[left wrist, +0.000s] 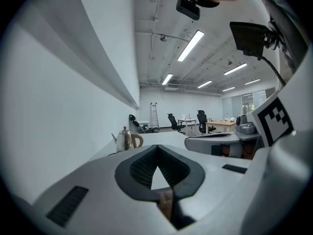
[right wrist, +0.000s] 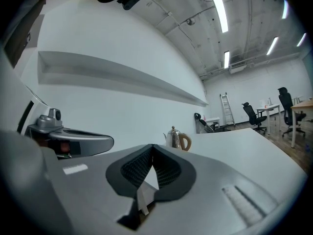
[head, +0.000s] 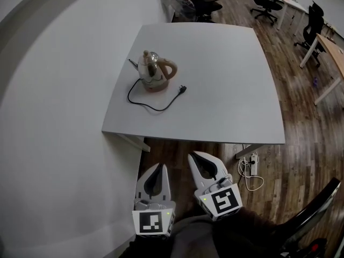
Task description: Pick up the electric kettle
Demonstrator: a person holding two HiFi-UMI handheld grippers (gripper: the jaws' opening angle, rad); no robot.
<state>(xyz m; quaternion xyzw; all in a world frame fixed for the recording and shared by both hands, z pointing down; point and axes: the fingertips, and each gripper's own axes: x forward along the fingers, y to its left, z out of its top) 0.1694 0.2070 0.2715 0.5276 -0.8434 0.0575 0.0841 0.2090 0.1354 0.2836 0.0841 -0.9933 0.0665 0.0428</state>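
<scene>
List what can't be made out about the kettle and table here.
Kettle contents: every view; closed lid, opaque body.
Plug pins: head view; too small.
Table legs: head view; mostly covered by the tabletop.
Person's hands: head view; hidden behind the left gripper and right gripper, cut by the bottom edge.

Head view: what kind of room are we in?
Most likely an open-plan office or lab workspace: swivel office chairs and desks on wood flooring, ceiling strip lights, and a white table with an electric kettle on it.
</scene>
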